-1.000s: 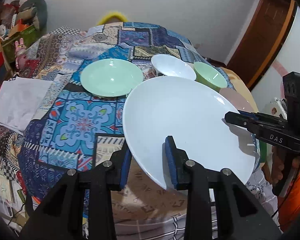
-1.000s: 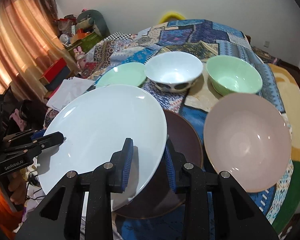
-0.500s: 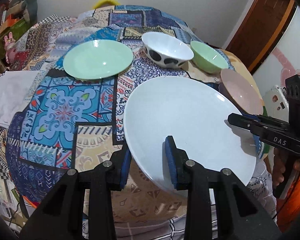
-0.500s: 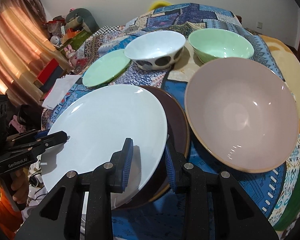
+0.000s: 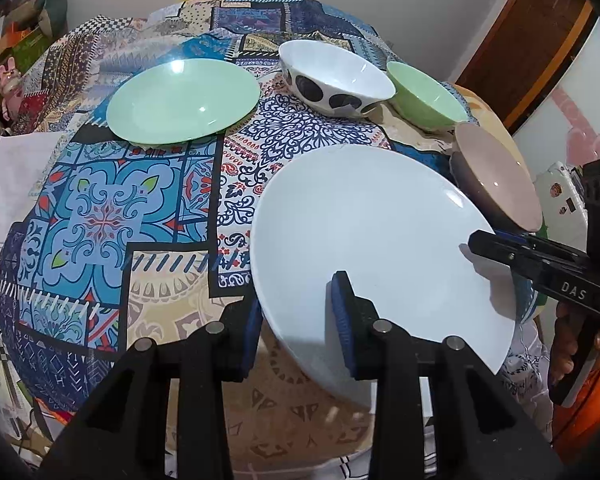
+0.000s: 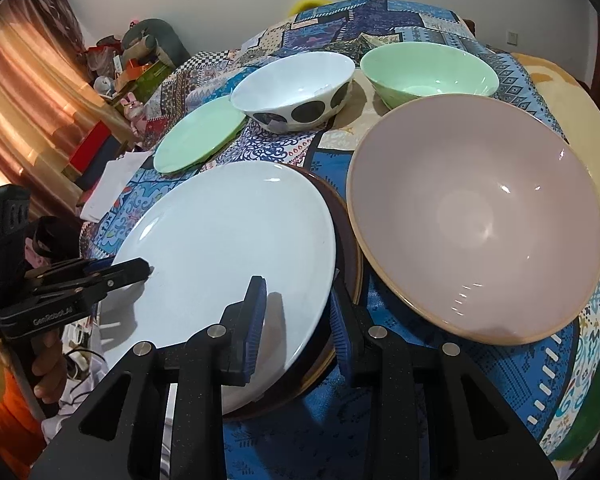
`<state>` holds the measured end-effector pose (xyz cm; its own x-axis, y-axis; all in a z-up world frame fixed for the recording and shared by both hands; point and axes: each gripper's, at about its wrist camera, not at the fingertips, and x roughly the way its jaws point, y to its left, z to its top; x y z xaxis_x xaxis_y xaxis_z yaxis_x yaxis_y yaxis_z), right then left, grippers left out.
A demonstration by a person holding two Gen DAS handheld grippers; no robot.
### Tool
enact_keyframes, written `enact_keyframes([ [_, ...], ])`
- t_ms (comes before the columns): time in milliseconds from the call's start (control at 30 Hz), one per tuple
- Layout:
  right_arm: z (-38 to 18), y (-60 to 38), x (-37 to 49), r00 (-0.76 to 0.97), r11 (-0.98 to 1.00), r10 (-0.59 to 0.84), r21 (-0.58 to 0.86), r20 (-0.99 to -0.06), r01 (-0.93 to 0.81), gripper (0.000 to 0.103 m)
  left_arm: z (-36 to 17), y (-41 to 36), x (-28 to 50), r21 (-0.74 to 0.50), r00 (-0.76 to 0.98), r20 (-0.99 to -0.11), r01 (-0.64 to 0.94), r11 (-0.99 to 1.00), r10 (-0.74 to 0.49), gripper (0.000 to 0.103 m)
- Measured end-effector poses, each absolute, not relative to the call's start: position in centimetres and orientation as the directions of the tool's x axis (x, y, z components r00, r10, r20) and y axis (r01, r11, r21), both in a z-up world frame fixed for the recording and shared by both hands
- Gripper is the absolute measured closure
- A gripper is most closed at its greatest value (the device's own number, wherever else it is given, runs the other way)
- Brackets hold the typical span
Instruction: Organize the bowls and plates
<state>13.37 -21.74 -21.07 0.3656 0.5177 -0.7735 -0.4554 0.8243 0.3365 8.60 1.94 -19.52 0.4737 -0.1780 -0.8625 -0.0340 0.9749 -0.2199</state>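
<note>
Only the right view shows a brown plate (image 6: 346,240) under the white plate (image 5: 372,232), which the left gripper (image 5: 298,320) and right gripper (image 6: 296,312) both clamp. Three plates and three bowls in all, counting the far green plate (image 5: 182,100).

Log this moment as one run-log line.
left hand-held gripper: shut on white plate | right hand-held gripper: shut on white plate | plate: over brown plate

white plate (image 6: 228,240) lies over brown plate (image 6: 344,240).

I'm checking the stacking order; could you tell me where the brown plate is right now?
In the right wrist view, the brown plate lies under the white plate, just left of the pink bowl.
</note>
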Motion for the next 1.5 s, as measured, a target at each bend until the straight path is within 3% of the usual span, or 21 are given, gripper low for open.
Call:
enact_keyframes([
  [1033,-20.0,-23.3,12.6,0.385,0.840,0.507,0.342,-0.771,-0.422,0.072,-21.0,2.0,10.6,-0.240,0.449,-0.869,-0.014,0.971,-0.208,0.068],
  [1300,-18.2,-21.3,12.3,0.444,0.847,0.484,0.276,-0.754,-0.455,0.072,-19.6,2.8,9.6,-0.244,0.495,-0.844,-0.011,0.970,-0.207,0.067],
  [1500,-17.4,-18.6,13.5,0.453,0.834,0.493,0.256,-0.743,-0.489,0.070,-17.2,5.7,8.8,-0.231,0.577,-0.803,-0.067,0.971,-0.151,0.053],
])
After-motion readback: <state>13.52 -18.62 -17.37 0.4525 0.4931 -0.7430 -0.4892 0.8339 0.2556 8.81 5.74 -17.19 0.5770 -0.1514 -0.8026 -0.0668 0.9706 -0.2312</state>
